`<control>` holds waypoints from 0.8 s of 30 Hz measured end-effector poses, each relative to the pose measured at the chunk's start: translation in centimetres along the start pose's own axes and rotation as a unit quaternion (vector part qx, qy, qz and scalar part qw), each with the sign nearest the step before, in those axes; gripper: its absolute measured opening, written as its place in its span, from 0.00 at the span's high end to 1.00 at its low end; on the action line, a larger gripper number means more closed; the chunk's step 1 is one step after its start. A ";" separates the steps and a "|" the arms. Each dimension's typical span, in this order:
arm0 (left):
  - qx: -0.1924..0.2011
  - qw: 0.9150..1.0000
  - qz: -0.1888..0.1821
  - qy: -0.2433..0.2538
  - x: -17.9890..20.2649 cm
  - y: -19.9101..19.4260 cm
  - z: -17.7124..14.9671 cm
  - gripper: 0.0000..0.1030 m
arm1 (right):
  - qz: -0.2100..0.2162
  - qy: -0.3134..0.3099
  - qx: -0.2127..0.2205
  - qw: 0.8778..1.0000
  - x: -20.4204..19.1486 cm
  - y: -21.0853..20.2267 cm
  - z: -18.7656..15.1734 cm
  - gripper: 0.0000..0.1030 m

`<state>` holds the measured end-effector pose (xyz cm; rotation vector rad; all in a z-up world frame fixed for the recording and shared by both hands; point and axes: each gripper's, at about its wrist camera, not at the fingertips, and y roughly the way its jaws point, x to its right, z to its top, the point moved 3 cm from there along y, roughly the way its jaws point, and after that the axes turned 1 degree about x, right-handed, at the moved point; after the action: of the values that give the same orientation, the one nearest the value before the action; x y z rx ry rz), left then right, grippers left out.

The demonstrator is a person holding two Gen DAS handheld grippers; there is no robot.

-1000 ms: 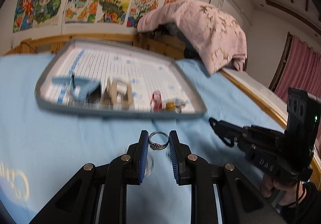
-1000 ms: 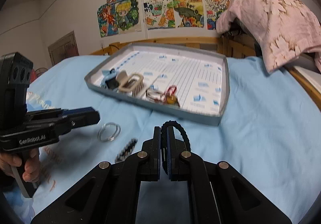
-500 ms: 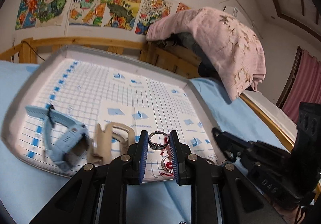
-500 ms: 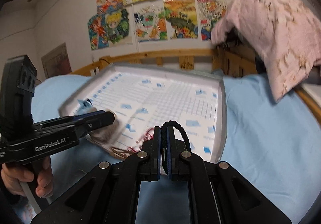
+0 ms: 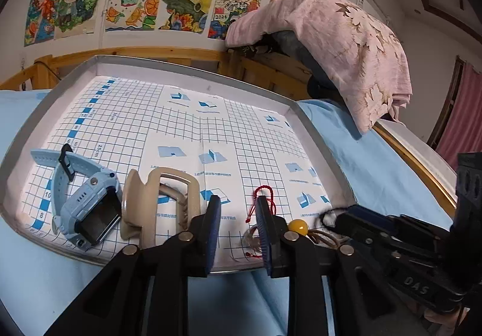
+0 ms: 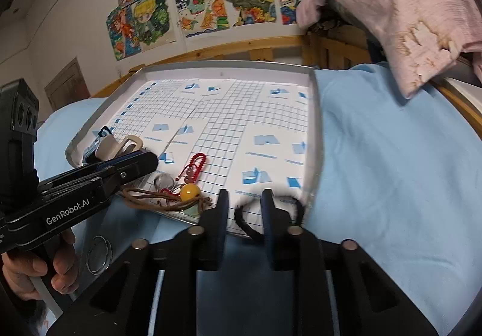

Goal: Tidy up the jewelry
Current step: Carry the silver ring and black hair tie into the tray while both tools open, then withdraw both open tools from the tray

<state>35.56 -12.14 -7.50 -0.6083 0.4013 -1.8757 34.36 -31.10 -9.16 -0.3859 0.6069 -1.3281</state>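
The grey tray (image 5: 192, 64) lined with grid paper holds a blue watch (image 5: 87, 206), a beige hair claw (image 5: 159, 203), a red cord bracelet (image 5: 265, 197) and an amber bead on a brown cord (image 6: 189, 191). My left gripper (image 5: 238, 211) hangs over the tray's near edge with its jaws opening and nothing between them. A silver ring (image 6: 164, 180) lies in the tray just beyond its tip. My right gripper (image 6: 245, 205) is opening too. A blurred black band (image 6: 247, 227) hangs loose around its right finger, over the tray's near right corner.
A clear bangle (image 6: 98, 254) lies on the blue sheet (image 6: 391, 170) outside the tray, near a person's hand (image 6: 57, 269). A pink cloth (image 5: 346, 43) drapes over the wooden headboard at the back right. Drawings cover the wall.
Both grippers moved forward from the sheet to the tray's near edge. Both sets of jaws have parted: the ring has left the left gripper and the black band has come free of the right pads.
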 end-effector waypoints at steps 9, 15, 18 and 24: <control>0.036 0.999 -0.004 -0.010 0.8 -2.8 -0.1 0.30 | -0.037 0.012 0.053 0.998 1.0 -4.1 0.1 0.50; 0.079 0.997 0.000 -0.013 1.1 -6.8 0.4 0.13 | -0.054 0.012 0.135 0.989 1.3 -9.5 0.4 0.32; 0.121 0.993 0.006 -0.018 1.2 -9.9 0.3 0.00 | -0.059 0.002 0.179 0.982 0.6 -12.5 0.3 0.17; 0.173 0.984 0.043 -0.006 1.2 -15.7 -0.7 0.00 | -0.065 -0.018 0.241 0.968 -1.3 -17.8 -0.5 0.02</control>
<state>22.92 -7.47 0.62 -0.3614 0.0864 -1.8018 20.00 -33.54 1.11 -0.0507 0.2161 -1.5388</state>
